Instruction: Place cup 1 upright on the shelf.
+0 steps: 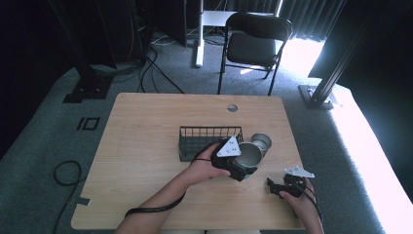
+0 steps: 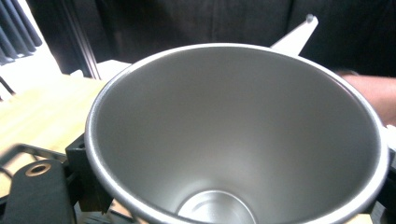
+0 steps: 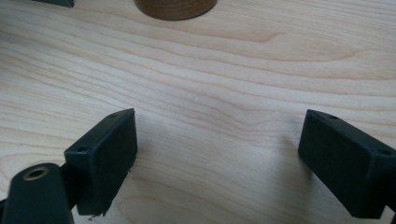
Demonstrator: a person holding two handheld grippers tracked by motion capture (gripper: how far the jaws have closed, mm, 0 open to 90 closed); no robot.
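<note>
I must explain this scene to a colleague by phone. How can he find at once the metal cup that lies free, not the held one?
On the wooden table, find the black wire basket. To its right are two steel cups: the larger cup sits in the left gripper. The smaller cup beyond it lies tipped, apart from both grippers.

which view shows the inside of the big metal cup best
The left gripper view: the cup opens toward the camera, bare down to its bottom. The high view shows it small, at the left gripper.
</note>
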